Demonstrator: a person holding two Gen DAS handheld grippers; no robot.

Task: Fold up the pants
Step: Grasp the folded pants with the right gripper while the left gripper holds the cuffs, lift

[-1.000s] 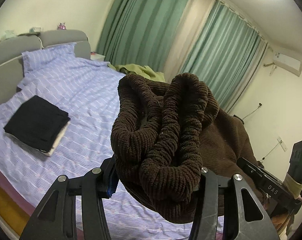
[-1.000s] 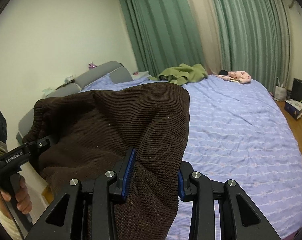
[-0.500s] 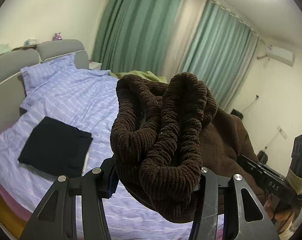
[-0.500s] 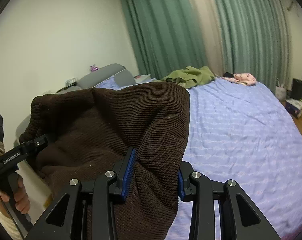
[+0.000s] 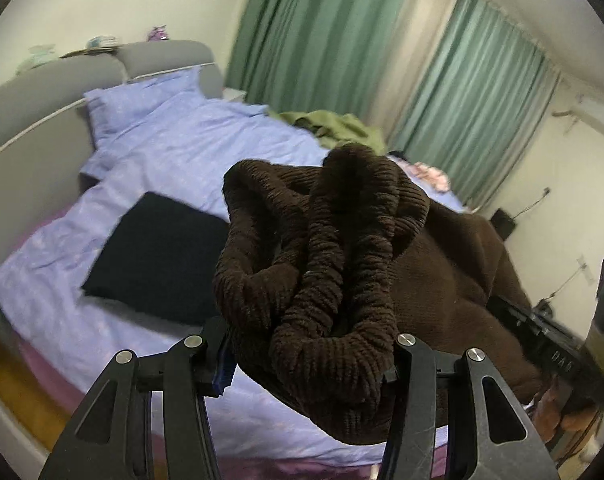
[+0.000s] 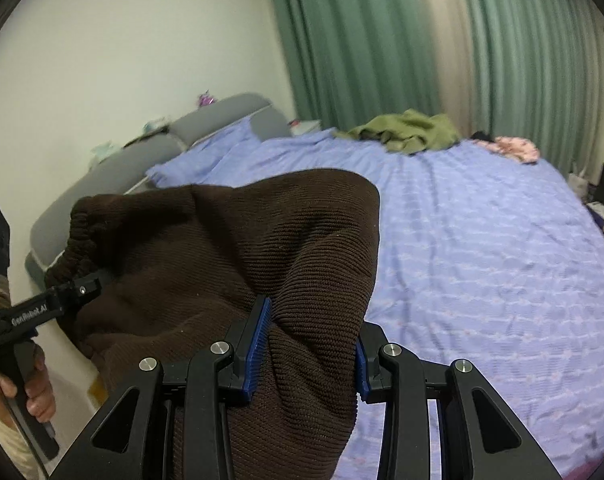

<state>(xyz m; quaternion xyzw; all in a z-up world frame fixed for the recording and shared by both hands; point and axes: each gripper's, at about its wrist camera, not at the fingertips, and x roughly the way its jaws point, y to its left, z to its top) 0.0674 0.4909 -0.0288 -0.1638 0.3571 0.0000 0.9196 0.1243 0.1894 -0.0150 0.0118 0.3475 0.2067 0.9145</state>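
Note:
The brown corduroy pants hang in the air between my two grippers, above the near edge of the bed. My left gripper is shut on the bunched elastic waistband. My right gripper is shut on a fold of the pants further along the cloth. The left gripper shows at the left of the right wrist view, holding the waistband. The right gripper's body shows at the right of the left wrist view, its fingertips hidden by cloth.
The bed with a lilac striped sheet lies below and ahead. A folded black garment lies on the sheet near the pillow end. A green garment and a pink one lie at the far side by the curtains.
Both grippers have tilted down and forward with the pants still held; the bed and the black garment fill more of the left wrist view.

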